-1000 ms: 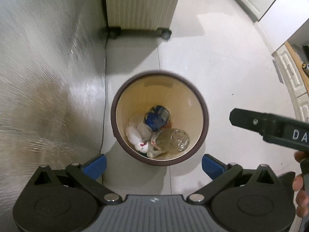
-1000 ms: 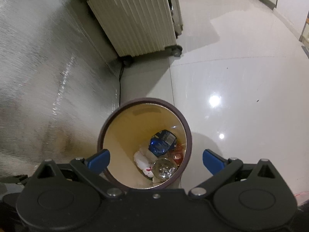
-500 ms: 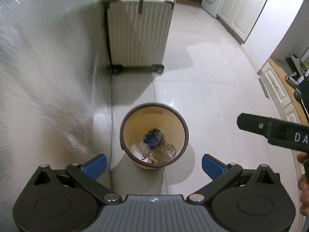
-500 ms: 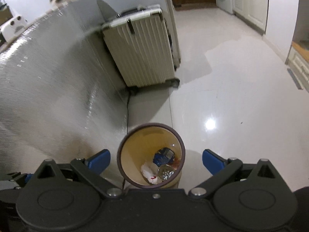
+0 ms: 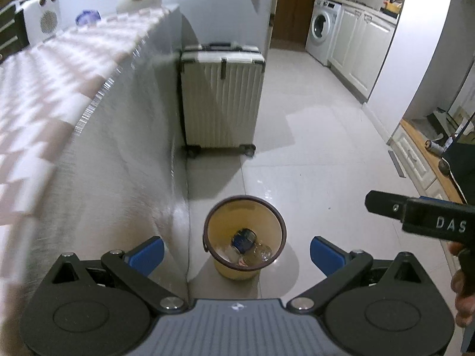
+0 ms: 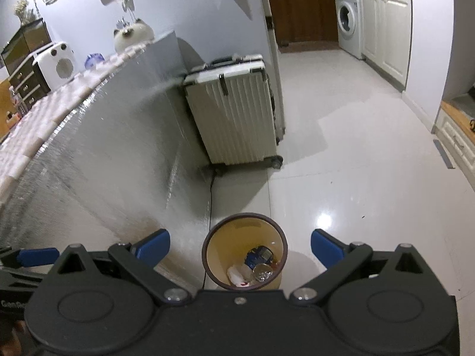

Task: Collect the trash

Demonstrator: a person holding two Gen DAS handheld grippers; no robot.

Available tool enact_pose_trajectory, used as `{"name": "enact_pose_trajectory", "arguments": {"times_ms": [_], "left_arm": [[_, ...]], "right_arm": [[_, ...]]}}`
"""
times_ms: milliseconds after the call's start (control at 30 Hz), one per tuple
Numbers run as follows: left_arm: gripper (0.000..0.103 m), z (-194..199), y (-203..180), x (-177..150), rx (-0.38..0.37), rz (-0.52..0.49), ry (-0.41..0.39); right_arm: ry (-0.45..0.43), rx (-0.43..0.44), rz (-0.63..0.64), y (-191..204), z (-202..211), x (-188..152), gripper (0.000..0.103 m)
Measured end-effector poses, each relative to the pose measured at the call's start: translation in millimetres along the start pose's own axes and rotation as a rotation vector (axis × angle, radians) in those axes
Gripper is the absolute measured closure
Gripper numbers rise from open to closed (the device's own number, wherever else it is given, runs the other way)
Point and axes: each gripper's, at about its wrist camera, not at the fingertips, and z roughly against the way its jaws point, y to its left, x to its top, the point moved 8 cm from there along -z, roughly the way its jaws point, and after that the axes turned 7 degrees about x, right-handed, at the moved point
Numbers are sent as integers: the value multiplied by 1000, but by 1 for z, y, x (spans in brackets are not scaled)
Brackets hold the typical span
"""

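Grippers first: the left gripper [image 5: 237,252] and the right gripper [image 6: 240,247] both have their blue fingers spread wide, with nothing between them. Just beyond and below sits the bin [image 5: 276,222], standing on the pale floor [image 5: 326,178] right beside the shiny side of the table [image 5: 104,163]. Inside it lie a blue packet [image 6: 260,254], a clear plastic cup [image 6: 262,272] and some crumpled white paper [image 6: 237,274].

A second ago the bin filled the middle of both views, looked at almost straight down; now it is small and low in the frame, and the room has opened up around it. Both grippers have risen and tipped up and away. That reads as the drop being finished, so the hands are probably heading back to look for more trash, or the job is done; no loose trash is visible on the floor.

Both are held high, angled forward and down, side by side. The right one shows in the left view as a dark bar [image 5: 415,210] at the right edge, with the person's hand [image 5: 463,290] below it.

Farther off stand a cream suitcase [image 5: 222,98], a checked tablecloth [image 5: 59,74], a white heater [image 6: 56,63], and at the far end a washing machine [image 6: 347,14].
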Motion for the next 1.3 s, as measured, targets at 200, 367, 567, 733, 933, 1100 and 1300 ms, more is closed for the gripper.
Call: {"name": "enact_pose_trajectory", "arguments": {"times_ms": [200, 367, 567, 733, 933, 1100, 1300], "left_arm": [[0, 39, 17, -7, -1, 15, -32], [0, 66, 31, -11, 1, 21, -62], [0, 83, 50, -14, 15, 30, -75], [0, 90, 64, -20, 34, 31, -69], [0, 97, 74, -28, 40, 27, -65], [0, 99, 74, -33, 40, 2, -64], [0, 101, 81, -33, 41, 13, -73]], "right_arm": [[-42, 6, -4, 17, 41, 5, 1], [-65, -9, 25, 32, 70, 3, 1], [-63, -28, 54, 48, 95, -5, 1], [-60, -31, 70, 61, 109, -15, 1], [-58, -47, 86, 69, 120, -26, 1], [-62, -62, 89, 73, 126, -30, 1], [-55, -87, 102, 78, 128, -33, 1]]}}
